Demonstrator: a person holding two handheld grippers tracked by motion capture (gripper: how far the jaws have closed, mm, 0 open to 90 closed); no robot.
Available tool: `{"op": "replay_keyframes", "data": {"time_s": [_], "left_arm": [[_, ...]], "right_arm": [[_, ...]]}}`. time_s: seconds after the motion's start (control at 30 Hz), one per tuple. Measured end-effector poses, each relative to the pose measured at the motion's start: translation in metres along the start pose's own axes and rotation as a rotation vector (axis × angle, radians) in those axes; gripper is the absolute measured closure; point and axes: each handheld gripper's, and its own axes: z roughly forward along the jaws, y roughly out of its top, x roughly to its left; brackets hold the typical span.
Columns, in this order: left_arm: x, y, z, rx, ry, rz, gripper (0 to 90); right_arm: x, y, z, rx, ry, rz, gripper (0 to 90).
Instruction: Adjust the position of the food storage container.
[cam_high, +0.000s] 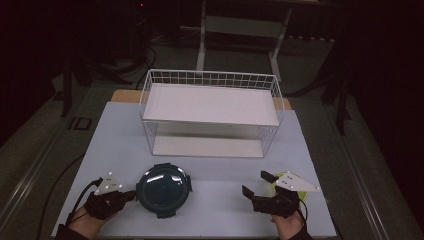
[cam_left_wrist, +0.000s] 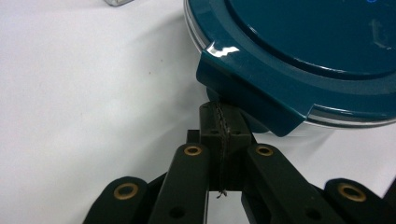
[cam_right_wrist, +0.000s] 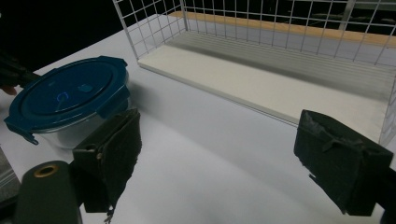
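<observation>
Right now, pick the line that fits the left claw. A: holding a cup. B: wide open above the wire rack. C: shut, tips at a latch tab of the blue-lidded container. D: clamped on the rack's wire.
C: the left claw is shut, its tips at a latch tab of the blue-lidded container.

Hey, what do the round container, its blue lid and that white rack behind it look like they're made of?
Lid: probably glossy dark teal plastic; it throws sharp highlights and has moulded clip tabs around its rim.
Container body: looks like clear glass or plastic under the lid, shiny and see-through; which of the two is hard to tell.
Rack: thin white-coated metal wire in a grid, with flat, matte white shelf boards, perhaps painted wood or plastic.
</observation>
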Motion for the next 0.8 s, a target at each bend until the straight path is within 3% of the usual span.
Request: {"op": "replay_keyframes", "data": {"time_s": [0.4, 0.63, 0.8], "left_arm": [[-0.005, 0.018, 0.017, 0.005, -0.016, 0.026, 88.8], [-0.011, 0.029, 0.029, 0.007, -0.039, 0.046, 88.8], [-0.014, 0.033, 0.032, 0.008, -0.042, 0.056, 88.8]], "right_arm": [[0.0, 0.0, 0.0, -0.006, 0.006, -0.003, 14.6], [-0.002, -0.001, 0.002, -0.005, 0.047, -0.021, 13.2], [0.0, -0.002, 0.002, -0.014, 0.052, -0.041, 13.1]]}}
